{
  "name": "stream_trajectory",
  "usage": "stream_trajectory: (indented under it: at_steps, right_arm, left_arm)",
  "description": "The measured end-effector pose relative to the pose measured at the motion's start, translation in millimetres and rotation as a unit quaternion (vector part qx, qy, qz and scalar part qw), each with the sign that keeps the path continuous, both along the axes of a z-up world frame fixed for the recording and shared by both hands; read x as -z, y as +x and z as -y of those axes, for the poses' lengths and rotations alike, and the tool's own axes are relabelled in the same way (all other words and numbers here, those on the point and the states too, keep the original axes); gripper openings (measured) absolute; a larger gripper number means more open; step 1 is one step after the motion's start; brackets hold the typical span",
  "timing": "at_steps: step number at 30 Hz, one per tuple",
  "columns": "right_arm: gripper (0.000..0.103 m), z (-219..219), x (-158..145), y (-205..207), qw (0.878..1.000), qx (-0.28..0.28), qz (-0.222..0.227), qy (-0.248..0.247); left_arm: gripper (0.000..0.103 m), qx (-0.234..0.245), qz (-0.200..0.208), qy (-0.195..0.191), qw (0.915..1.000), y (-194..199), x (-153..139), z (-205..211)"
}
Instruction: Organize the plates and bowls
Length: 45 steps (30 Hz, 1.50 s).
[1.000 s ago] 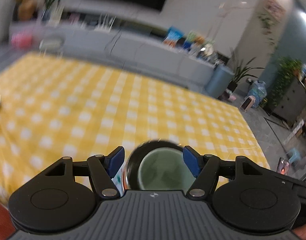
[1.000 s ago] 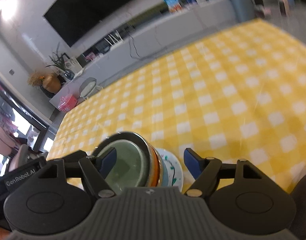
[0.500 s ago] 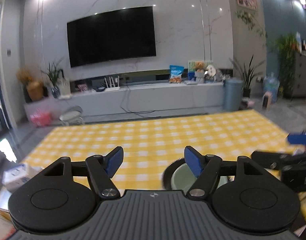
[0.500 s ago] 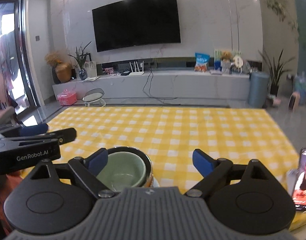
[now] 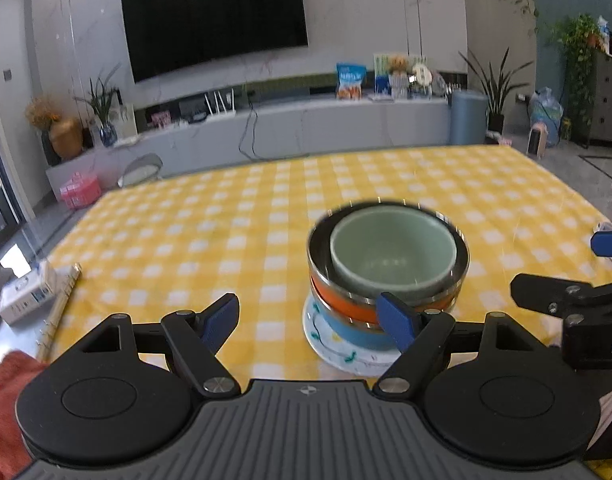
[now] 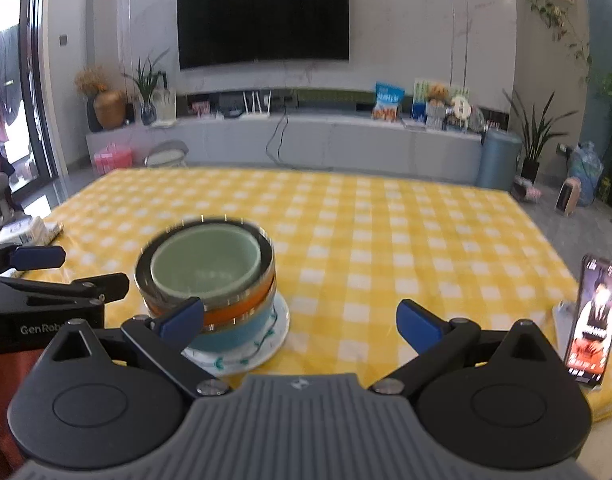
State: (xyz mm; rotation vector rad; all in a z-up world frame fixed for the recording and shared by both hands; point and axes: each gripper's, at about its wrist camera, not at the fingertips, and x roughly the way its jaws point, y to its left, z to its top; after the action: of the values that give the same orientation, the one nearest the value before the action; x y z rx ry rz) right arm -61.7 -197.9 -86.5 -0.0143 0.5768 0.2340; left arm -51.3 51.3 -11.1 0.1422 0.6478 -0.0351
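A stack stands on the yellow checked table [image 5: 226, 220]: a pale green bowl [image 5: 392, 248] inside a steel-rimmed orange bowl [image 5: 346, 308], over a blue bowl [image 5: 358, 338], on a white patterned plate [image 5: 338, 356]. My left gripper [image 5: 310, 318] hangs just short of it. Its jaws are opening, nothing is gripped, and its right finger overlaps the stack's near side. In the right wrist view the green bowl [image 6: 206, 266] and plate [image 6: 274, 336] sit ahead of the left finger of my right gripper [image 6: 300, 320]. Those jaws are also opening, with only tablecloth between them. Each gripper shows at the edge of the other's view.
A phone [image 6: 594, 320] with a lit screen leans at the table's right front edge. A white box [image 5: 26, 294] and a wooden strip [image 5: 62, 304] lie at the left edge. An orange-red sleeve [image 5: 2, 408] shows low on the left. A TV wall and cabinet stand beyond the table.
Both views rolled from tilted to level. Both grippers drew back from the stack and their jaws spread wider. The stack now stands alone ahead of the fingertips.
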Motion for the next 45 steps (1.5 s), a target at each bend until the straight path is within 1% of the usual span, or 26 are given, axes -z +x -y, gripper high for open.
stream_trajectory:
  at_steps: [3,11,45]
  right_arm:
    - [0.100,-2.3,9.9,1.6,1.000,-0.002,-0.017,-0.003]
    - [0.100,-4.0,17.4,3.9,1.000,-0.005,-0.025,0.000]
    - [0.100,-1.0,20.7,5.7,0.999,-0.001,-0.029,0.014]
  left_arm:
    - [0.092,-0.001,-0.017,0.000,0.9999,5.4,6.0,-3.4]
    - [0.092,0.002,-0.030,0.011,0.9995,5.9,16.3,-1.5]
    - [0.092,-0.005,-0.038,0.006,0.9993,6.1,17.5,-3.0]
